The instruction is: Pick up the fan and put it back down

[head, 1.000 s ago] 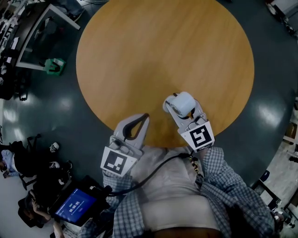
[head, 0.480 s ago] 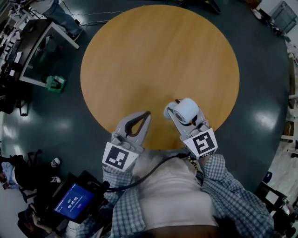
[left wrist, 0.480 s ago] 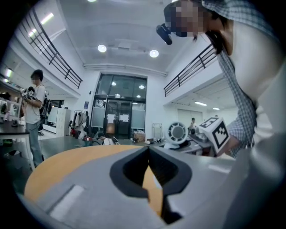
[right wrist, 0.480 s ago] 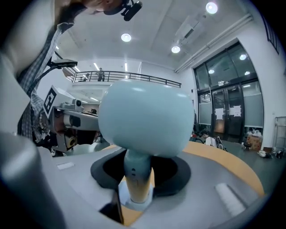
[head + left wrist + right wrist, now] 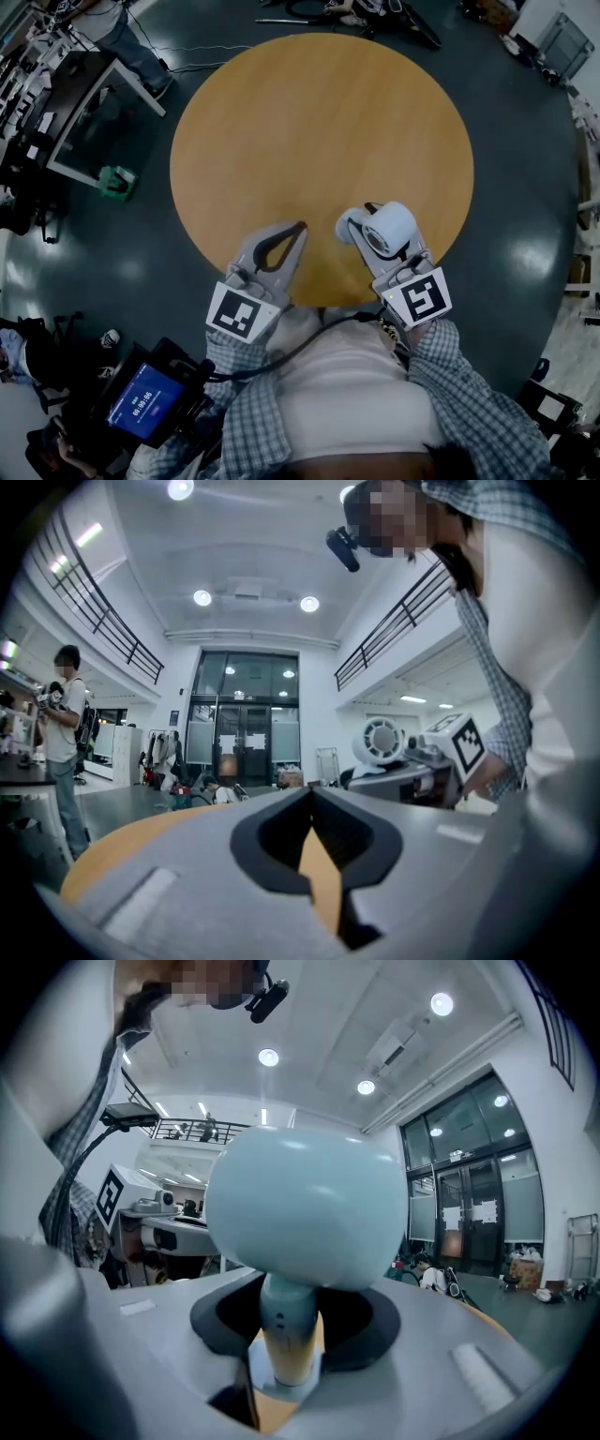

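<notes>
Jaws of the right gripper are closed partway on the slim neck of the small pale-blue plastic fan, which is held over the round wooden counter. The left gripper is closed and empty. Light, rigid, top-heavy handling is expected, so the neck is judged the best hold.

The round bench is smooth, matt wood. Around the bench the dark floor shines glossy. Over the bench's near edge, the fan is smooth pale plastic, and the left claw and right claw are matt grey plastic.
</notes>
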Demonstrator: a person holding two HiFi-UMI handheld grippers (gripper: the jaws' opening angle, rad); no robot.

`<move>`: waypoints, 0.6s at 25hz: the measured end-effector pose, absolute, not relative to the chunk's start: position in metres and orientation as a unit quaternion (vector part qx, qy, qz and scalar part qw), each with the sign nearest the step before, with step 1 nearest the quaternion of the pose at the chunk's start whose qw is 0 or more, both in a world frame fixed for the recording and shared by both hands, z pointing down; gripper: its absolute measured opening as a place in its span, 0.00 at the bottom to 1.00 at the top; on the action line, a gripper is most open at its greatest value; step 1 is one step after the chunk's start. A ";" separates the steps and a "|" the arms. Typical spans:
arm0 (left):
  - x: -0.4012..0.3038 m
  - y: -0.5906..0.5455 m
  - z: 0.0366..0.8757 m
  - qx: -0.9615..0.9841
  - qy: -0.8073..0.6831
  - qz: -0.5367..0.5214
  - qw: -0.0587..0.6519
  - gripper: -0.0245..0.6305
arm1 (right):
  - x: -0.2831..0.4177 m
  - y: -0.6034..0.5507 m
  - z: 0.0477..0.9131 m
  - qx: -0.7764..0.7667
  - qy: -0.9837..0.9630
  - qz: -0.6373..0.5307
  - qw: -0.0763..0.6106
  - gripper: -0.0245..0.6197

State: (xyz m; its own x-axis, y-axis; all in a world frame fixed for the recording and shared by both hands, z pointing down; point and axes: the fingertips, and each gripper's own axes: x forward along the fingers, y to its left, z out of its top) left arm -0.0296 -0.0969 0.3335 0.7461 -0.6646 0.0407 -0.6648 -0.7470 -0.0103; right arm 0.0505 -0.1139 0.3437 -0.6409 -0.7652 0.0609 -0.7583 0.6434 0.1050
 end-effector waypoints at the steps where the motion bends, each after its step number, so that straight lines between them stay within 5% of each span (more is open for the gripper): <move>1: -0.030 -0.097 0.332 0.934 -0.356 0.019 0.001 0.04 | 0.051 -0.113 0.341 0.422 -0.905 -0.037 0.047 0.25; 15: -0.036 -0.093 0.331 0.932 -0.363 0.004 -0.001 0.04 | 0.055 -0.109 0.342 0.430 -0.901 -0.040 0.048 0.25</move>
State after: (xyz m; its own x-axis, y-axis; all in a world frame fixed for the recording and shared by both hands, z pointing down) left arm -0.0356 -0.0932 0.3306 0.7360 -0.6770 0.0075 -0.6770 -0.7360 -0.0048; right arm 0.0554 -0.1088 0.3424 -0.6263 -0.7780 0.0510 -0.7703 0.6275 0.1136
